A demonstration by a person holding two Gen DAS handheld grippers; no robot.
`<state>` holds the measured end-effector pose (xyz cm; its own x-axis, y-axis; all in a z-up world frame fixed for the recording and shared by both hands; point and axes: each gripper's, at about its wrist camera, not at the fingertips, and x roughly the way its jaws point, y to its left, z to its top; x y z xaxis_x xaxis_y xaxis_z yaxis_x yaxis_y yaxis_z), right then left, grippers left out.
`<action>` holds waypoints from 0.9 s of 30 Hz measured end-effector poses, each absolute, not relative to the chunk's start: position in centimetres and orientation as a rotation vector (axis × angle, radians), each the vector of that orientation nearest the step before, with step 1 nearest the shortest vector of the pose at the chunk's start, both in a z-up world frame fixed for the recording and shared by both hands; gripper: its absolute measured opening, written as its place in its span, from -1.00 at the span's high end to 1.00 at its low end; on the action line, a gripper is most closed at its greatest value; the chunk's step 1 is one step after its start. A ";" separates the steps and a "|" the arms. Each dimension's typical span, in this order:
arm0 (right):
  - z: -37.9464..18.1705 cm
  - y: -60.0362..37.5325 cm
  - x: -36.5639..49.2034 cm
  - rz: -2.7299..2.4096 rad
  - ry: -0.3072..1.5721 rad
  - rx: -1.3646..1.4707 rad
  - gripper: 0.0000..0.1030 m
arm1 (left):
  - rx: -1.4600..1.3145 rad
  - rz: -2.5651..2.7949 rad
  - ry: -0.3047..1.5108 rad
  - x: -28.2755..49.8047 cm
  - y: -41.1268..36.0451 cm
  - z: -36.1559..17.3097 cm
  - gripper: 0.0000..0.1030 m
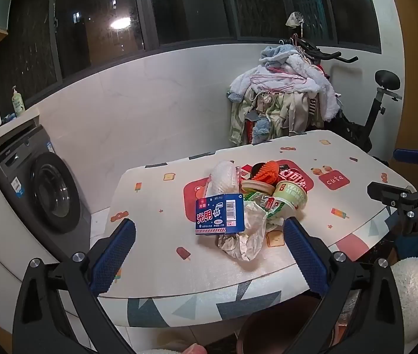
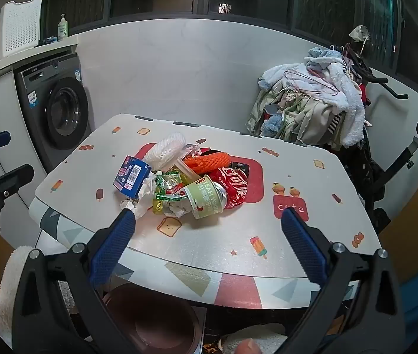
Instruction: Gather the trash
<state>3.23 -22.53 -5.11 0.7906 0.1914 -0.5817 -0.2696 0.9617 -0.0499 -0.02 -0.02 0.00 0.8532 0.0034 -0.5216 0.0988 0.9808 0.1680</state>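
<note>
A heap of trash lies mid-table: a blue milk carton, crumpled paper, a green yogurt cup on its side, a red crushed can, orange foam netting and white foam netting. My left gripper is open over the table's near edge, the carton and paper ahead between its blue pads. My right gripper is open too, short of the heap, holding nothing. The other gripper shows at each view's side edge.
A brown bin stands on the floor under the table's near edge. A washing machine is to the left. A clothes pile and an exercise bike stand behind the table.
</note>
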 end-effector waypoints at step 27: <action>-6.0 -23.3 3.0 0.229 0.618 -0.121 -0.89 | 0.226 -0.020 0.529 -0.6 0.1 0.2 -0.91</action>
